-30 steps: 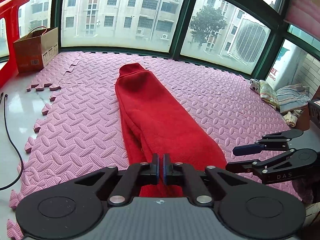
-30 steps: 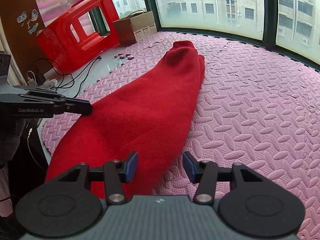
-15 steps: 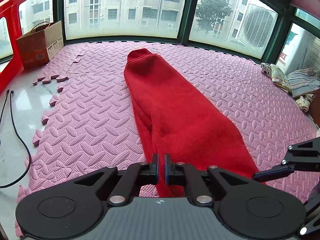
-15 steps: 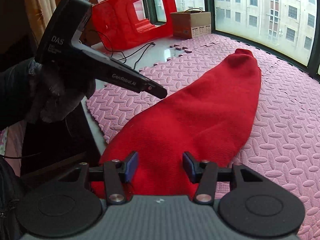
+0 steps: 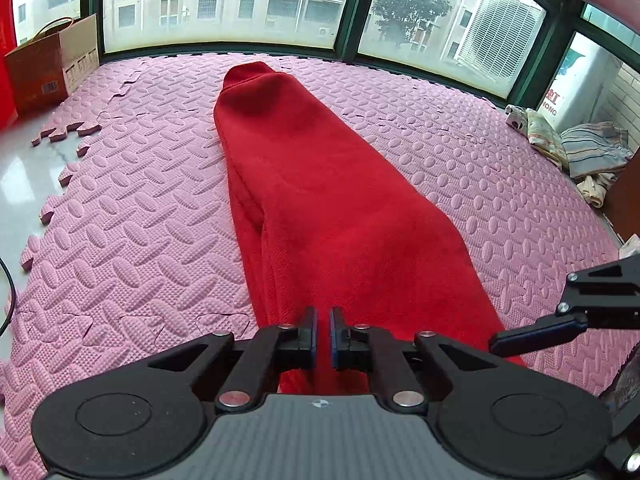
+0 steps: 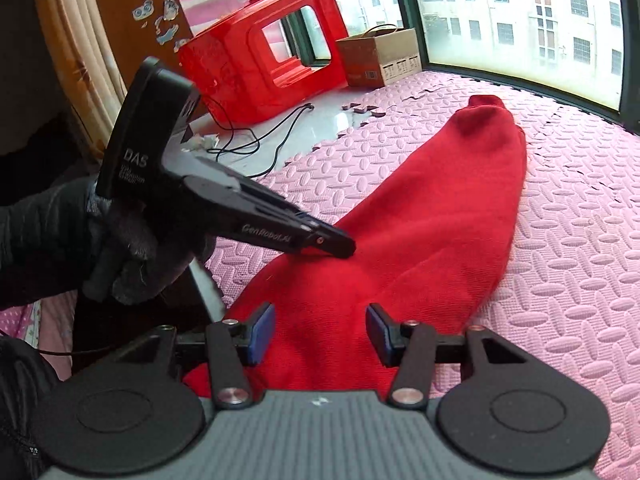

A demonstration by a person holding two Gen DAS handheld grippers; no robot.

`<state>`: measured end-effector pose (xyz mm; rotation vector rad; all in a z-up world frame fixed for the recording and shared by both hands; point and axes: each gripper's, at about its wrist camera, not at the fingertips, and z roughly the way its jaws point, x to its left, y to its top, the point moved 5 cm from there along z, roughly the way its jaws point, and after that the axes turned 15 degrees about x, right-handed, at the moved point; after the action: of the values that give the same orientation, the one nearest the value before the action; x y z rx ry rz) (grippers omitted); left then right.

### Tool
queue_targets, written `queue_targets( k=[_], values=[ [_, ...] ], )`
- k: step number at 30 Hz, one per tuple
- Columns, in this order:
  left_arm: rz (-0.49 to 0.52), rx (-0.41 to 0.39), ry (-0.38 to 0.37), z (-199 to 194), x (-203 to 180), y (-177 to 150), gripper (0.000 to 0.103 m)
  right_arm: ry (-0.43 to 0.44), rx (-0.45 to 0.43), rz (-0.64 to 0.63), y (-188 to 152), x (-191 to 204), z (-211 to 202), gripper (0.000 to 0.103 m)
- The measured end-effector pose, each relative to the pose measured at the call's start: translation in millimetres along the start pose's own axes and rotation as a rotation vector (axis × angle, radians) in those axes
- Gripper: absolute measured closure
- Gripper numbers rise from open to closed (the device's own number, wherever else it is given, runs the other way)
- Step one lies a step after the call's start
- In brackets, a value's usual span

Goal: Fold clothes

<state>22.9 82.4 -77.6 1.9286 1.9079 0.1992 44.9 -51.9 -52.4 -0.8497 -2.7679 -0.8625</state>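
the left tool (image 5: 323,334) sits at the bottom centre of its view, its two blue-padded fingers nearly together with only a thin slit between them, right over the near end of a red garment (image 5: 320,208); whether cloth is pinched in that slit cannot be told. in the right wrist view the same left tool (image 6: 344,246) reaches in from the left of the frame, held by a gloved hand (image 6: 136,256), its tip on or just above the garment's left edge. the right tool (image 6: 320,334) is at the bottom centre of its own view, fingers spread wide, with red fabric showing between them and nothing gripped; in the left view it (image 5: 496,346) enters from the lower right, beside the garment's right edge. the garment (image 6: 420,232) is a long red strip lying on a pink foam floor mat (image 5: 132,216), running from the bottom centre toward a narrow end at upper centre. a cardboard box (image 5: 48,64) stands at the upper left, a pile of clothes (image 5: 576,148) lies at the right edge, and a red plastic stool (image 6: 272,48) lies tipped at the upper left of the right view, with a black cable (image 6: 276,136) below it.
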Motion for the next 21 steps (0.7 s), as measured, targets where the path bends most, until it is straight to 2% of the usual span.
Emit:
queue_targets(
  k=[5, 9, 11, 14, 21],
  values=[
    [0.011, 0.005, 0.003, 2.0, 0.1, -0.6, 0.095, 0.011, -0.019, 0.085, 8.9, -37.0, -9.0, 0.048],
    [0.012, 0.011, -0.001, 3.4, 1.2, 0.3, 0.095, 0.025, -0.006, 0.126, 22.7, -71.7, 5.0, 0.047],
    [0.014, 0.016, 0.002, 4.3, 0.4, 0.8, 0.095, 0.055, -0.001, 0.136, 27.6, -82.1, 13.5, 0.040],
    [0.020, 0.029, 0.012, 6.2, -1.5, 2.9, 0.095, 0.089, 0.005, 0.125, 32.5, -92.0, 23.9, 0.040],
    [-0.008, 0.058, -0.010, 10.7, 2.4, 8.8, 0.095, 0.226, -0.003, 0.040, 52.8, -108.2, 42.4, 0.039]
  ],
)
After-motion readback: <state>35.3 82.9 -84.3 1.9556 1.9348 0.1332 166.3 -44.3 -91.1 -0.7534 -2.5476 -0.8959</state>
